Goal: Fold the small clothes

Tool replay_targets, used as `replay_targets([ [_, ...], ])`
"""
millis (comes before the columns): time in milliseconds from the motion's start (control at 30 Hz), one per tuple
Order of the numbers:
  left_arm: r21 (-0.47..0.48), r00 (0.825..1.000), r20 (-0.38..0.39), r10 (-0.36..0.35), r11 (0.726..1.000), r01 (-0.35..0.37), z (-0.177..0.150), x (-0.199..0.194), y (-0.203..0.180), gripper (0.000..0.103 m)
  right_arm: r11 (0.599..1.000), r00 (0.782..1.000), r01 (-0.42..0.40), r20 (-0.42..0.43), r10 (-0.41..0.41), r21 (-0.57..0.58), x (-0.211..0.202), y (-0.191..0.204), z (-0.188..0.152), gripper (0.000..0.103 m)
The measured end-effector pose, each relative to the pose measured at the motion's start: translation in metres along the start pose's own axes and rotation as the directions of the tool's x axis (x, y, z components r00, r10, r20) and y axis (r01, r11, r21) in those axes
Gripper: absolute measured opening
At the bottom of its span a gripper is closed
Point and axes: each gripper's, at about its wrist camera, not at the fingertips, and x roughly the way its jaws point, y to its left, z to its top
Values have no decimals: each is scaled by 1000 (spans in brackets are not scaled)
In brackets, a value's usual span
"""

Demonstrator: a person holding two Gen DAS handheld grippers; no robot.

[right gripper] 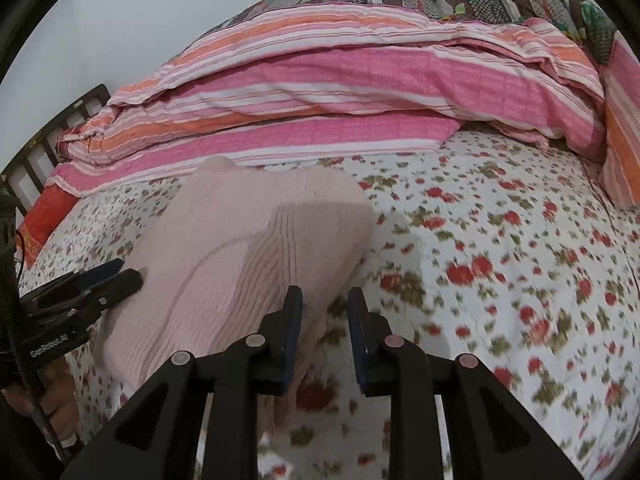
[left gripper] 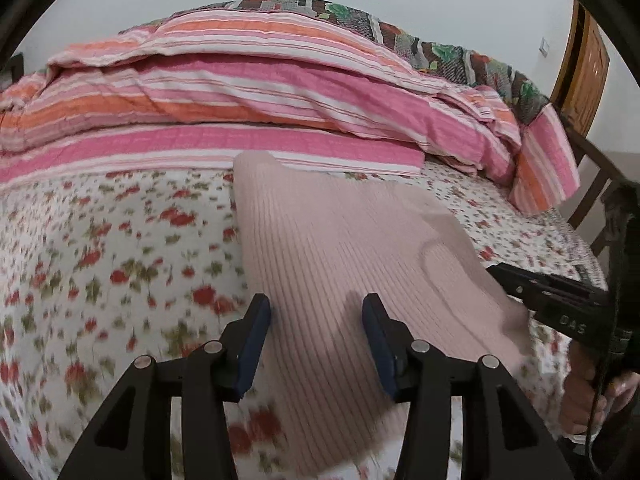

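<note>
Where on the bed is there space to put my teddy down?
Free floral sheet lies right of the pink knit garment, below the striped quilt. Another bare patch lies left of the garment. Crowded: the back, under the piled quilt, and the middle, where the garment and both grippers are.

Pink garment [left gripper: 320, 248] — ribbed knit, matt. Floral bedsheet [left gripper: 120, 248] — quilted cloth. Left gripper [left gripper: 316, 308] — matt black plastic, shiny metal pins.
</note>
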Motion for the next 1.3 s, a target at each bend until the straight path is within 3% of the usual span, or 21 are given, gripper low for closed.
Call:
replay_targets([
  [200,-8,999,-14,32,999,-32,-10,-25,-8,46,1000,1000,27,-13,-27,6,-27,1,-19,24],
  [300,13,997,5,77,997,-77,-13,-43,-16,46,999,999,46,15,-46,18,-47,3,-26,41],
  [467,-5,991,26,135,991,-135,-17,-75,-27,47,997,996,73,49,-75,37,-80,7,-34,48],
  [667,-11,979,91,181,983,-181,-24,-114,-40,66,994,991,111,75,-111,8,-116,21,-44,54],
  [733,-13,976,105,192,981,-192,-25,-125,-44,69,992,988,122,97,-122,6,-128,23,-47,76],
  [900,-12,968,126,218,976,-218,-31,-148,-54,77,988,976,157,155,-153,-13,-158,29,-59,94],
  [1300,-12,955,166,244,969,-246,-48,-188,-76,79,985,968,174,183,-174,13,-200,29,-84,99],
])
